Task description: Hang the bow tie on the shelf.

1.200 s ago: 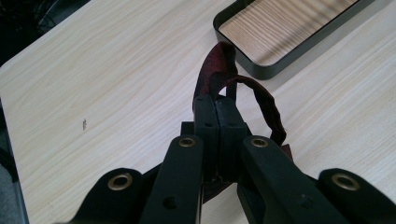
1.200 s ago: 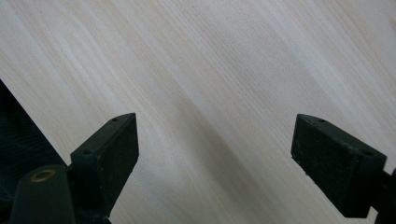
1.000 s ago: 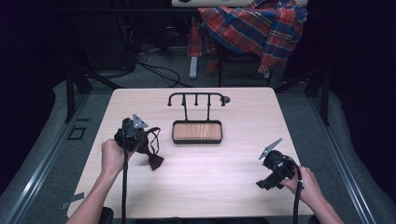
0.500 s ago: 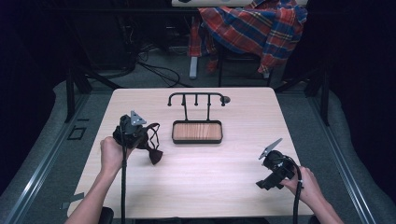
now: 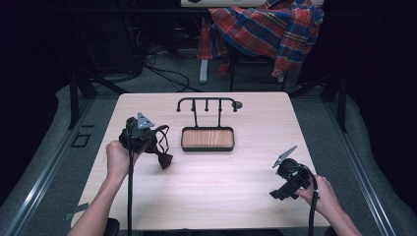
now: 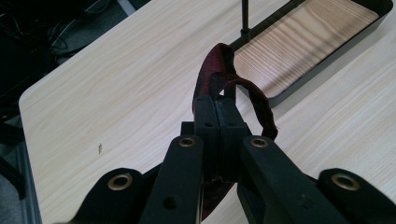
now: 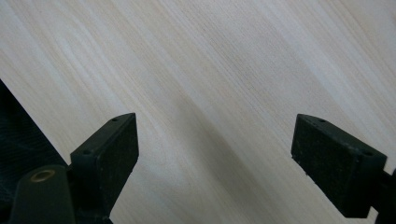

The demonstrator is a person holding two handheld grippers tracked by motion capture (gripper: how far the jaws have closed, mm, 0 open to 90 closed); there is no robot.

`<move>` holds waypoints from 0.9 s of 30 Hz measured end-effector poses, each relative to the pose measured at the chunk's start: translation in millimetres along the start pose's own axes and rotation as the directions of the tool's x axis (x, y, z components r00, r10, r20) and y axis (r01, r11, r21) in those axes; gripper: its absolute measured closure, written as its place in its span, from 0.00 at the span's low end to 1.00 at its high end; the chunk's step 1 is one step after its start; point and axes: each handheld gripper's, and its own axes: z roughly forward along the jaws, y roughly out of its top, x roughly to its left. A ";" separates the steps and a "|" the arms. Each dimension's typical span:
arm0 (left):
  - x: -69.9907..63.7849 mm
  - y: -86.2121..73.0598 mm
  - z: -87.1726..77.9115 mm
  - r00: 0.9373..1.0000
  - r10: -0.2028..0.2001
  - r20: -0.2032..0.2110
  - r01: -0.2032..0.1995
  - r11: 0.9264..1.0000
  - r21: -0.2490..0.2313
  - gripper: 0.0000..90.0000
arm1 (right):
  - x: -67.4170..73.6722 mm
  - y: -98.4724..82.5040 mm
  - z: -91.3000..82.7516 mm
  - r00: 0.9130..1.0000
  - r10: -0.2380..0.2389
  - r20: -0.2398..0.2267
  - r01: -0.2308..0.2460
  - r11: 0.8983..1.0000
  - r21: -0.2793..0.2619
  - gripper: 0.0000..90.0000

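Left gripper point(image 5: 147, 142) shifted slightly, clamping dark red strap point(image 6: 243, 88), right gripper point(image 5: 285, 184) wide, wooden table point(image 5: 221, 187).

A: left gripper point(image 5: 147, 140)?
B: jaws clamped together, hand wrapped round the body, forearm in from bottom left.
A: right gripper point(image 7: 215, 158)?
B: jaws wide apart, angled down, held low at the near right by the right hand point(image 5: 319, 196).

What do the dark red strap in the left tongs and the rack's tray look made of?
The strap looks like fabric or soft suede, matte dark red: it bends in a limp loop with a fuzzy edge, pinched in the left tongs. The tray seems black-painted metal with a wood-grain floor, possibly veneer or print.
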 end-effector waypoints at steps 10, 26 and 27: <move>3.0 8.7 -3.8 1.000 0.008 -0.007 -0.008 1.000 -0.025 0.99 | 0.2 0.0 1.3 1.000 0.011 -0.006 -0.011 1.000 -0.001 0.16; 5.1 22.3 -6.7 0.999 0.023 0.027 -0.022 0.999 -0.029 0.99 | -1.6 -1.1 2.3 1.000 0.019 -0.004 -0.019 1.000 0.005 0.16; 4.5 23.0 -7.2 0.999 0.024 0.029 -0.023 0.999 -0.031 0.99 | -1.6 -1.1 2.3 1.000 0.019 -0.004 -0.019 1.000 0.005 0.16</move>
